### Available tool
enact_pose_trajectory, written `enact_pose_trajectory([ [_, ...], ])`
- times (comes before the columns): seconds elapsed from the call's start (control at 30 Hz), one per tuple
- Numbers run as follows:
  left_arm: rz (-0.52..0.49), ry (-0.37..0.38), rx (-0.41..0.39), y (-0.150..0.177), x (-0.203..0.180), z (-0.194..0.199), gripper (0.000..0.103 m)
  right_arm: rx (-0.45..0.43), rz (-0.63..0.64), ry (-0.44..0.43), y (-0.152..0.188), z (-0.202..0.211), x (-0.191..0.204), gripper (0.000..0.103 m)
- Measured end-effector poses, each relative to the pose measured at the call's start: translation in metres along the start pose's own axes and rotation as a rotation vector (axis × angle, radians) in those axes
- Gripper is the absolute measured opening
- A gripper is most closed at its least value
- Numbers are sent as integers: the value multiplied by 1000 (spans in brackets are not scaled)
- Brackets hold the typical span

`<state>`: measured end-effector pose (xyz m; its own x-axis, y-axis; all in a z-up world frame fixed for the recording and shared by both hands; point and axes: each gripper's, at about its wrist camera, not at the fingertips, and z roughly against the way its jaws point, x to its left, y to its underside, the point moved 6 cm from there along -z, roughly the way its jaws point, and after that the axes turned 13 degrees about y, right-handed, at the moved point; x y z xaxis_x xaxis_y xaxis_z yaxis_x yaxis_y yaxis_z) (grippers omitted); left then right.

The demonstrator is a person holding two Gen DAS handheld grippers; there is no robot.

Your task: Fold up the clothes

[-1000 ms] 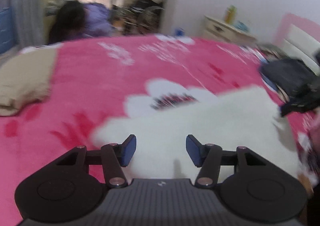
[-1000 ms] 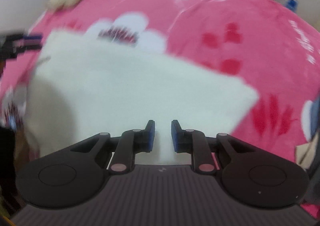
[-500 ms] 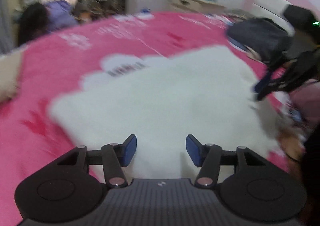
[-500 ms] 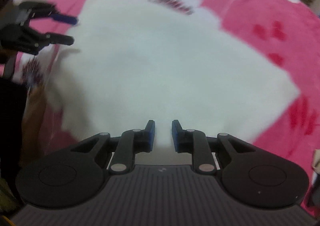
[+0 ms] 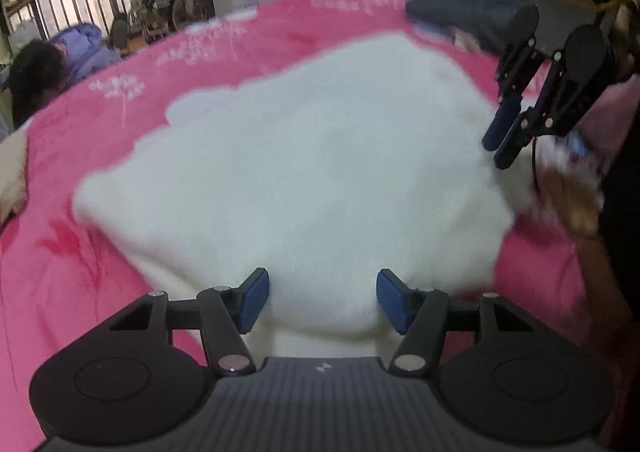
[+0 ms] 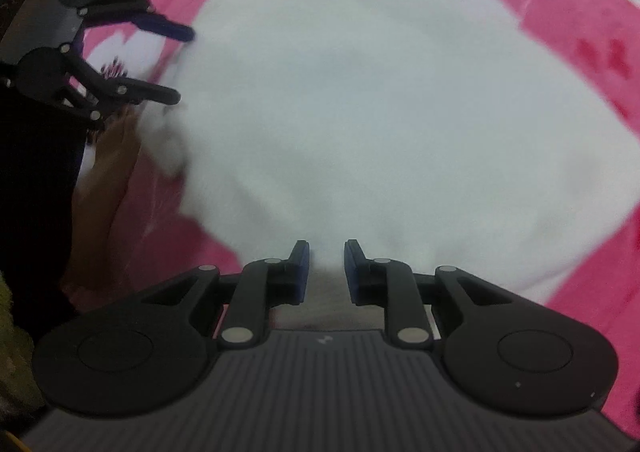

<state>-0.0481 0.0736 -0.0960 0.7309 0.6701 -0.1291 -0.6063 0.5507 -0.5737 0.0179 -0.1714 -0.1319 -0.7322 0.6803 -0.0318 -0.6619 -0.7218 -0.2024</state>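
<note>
White garment [image 5: 304, 179] lies spread on the pink bed [image 5: 60, 272]. My left claw [image 5: 320, 298] gapes wide; my right claw [image 6: 327, 270] is narrowly parted, ungripped. I should pinch matching corners evenly.

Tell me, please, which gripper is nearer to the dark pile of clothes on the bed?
Right. The right gripper hangs at the far side of the white garment, just short of the dark pile; the left gripper sits at its near edge, across from the pile.
</note>
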Motion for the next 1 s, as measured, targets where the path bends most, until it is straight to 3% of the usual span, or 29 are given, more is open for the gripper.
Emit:
enact_pose_trajectory([
  [0.03, 22, -5, -1, 7, 1, -4, 61, 30, 18, 16, 7, -17, 5, 18],
  [0.13, 119, 3, -7, 16, 8, -7, 62, 43, 59, 35, 6, -14, 14, 18],
  [0.23, 127, 11, -27, 8, 8, 10, 59, 1, 55, -19, -9, 16, 19, 18],
  [0.33, 121, 36, 2, 12, 6, 15, 60, -55, 125, -66, -20, 23, 33, 18],
  [0.5, 176, 24, 48, 38, 4, -5, 62, 37, 191, -61, -15, -36, 58, 20],
  [0.63, 215, 28, 36, 38, 8, 10, 61, 65, 211, -83, -28, -18, 56, 21],
  [0.73, 239, 2, -1, 36, 20, 27, 61, 48, 146, -118, -50, 9, 43, 27],
  [0.8, 303, -14, -26, 38, 36, 32, 62, 33, 100, -159, -69, 22, 38, 31],
  [0.87, 385, -18, -43, 39, 52, 30, 61, 18, 44, -198, -92, 24, 37, 41],
  [1.0, 554, 49, -65, 50, 73, 17, 61, 33, -93, -270, -132, 19, 32, 47],
])
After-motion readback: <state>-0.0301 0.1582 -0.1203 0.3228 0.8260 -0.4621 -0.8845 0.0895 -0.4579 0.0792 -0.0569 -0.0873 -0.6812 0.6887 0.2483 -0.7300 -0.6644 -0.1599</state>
